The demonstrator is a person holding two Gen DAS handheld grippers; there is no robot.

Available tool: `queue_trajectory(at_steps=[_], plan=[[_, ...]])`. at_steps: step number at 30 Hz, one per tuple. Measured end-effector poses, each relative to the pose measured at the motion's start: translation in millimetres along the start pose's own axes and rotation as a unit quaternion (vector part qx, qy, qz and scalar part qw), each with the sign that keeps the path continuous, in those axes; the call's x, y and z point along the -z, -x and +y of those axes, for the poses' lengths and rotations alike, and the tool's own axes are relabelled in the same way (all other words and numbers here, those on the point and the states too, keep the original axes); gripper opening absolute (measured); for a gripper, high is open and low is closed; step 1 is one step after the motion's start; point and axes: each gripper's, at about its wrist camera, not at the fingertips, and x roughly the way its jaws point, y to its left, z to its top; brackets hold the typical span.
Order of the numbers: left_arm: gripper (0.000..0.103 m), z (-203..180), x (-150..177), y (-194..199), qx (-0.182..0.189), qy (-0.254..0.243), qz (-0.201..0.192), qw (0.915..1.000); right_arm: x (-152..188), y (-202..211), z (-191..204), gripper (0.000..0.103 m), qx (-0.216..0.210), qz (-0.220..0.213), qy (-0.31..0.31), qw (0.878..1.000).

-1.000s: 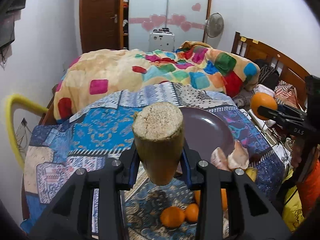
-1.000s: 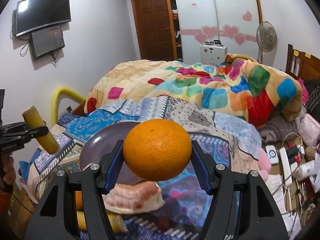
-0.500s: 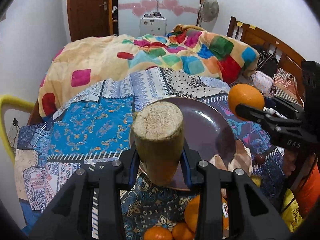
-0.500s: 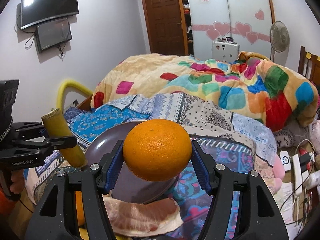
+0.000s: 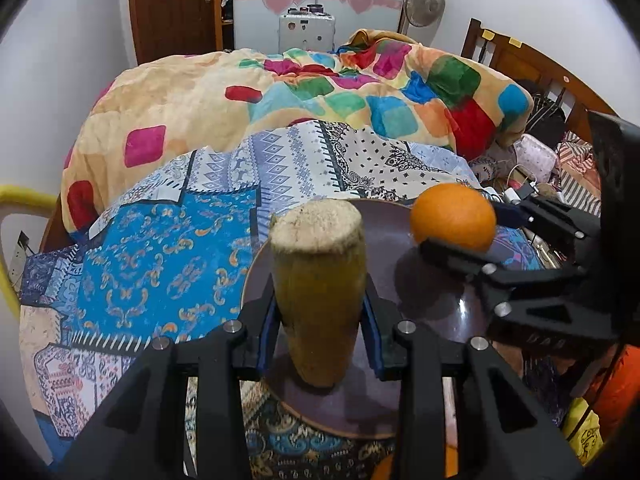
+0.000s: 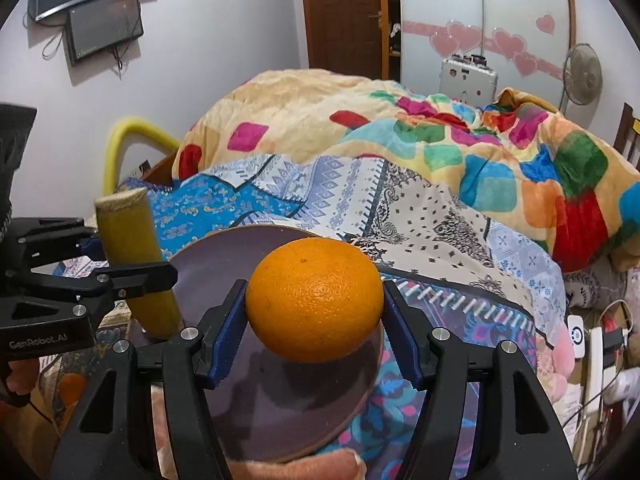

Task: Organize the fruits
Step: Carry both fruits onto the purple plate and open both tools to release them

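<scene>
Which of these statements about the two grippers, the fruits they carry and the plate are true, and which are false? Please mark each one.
1. The right gripper is shut on an orange. True.
2. The left gripper is empty. False: it is shut on a yellowish cut stalk piece.
3. The purple plate lies on the patterned bedcloth. True.
4. The orange already rests on the plate. False: it hangs above the plate, clamped between the blue pads.
5. A fan stands in the background. True.
</scene>
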Motion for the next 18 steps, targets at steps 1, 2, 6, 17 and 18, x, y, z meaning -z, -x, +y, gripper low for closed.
queue_trajectory(at_steps=[1,2,6,17,18], plan=[[0.037,1,-3,-3,0.001,0.002,0.003,1.0000,-1,-4,-1,0.061,0.000,0.006,0.000,1.000],[0.037,1,-7,-7,0.004,0.005,0.008,1.0000,-2,-10,-2,0.061,0.001,0.014,-0.001,1.000],[0.037,6,-17,-21,0.012,0.017,0.029,0.9994,-2,-24,-4,0.061,0.007,0.037,0.005,0.999],[0.037,15,-17,-49,0.010,0.037,0.072,0.9967,-2,-30,-1,0.063,0.010,0.047,0.024,0.999],[0.037,15,-16,-48,0.009,0.037,0.072,0.9966,-2,-30,-1,0.063,0.010,0.048,0.021,0.999]])
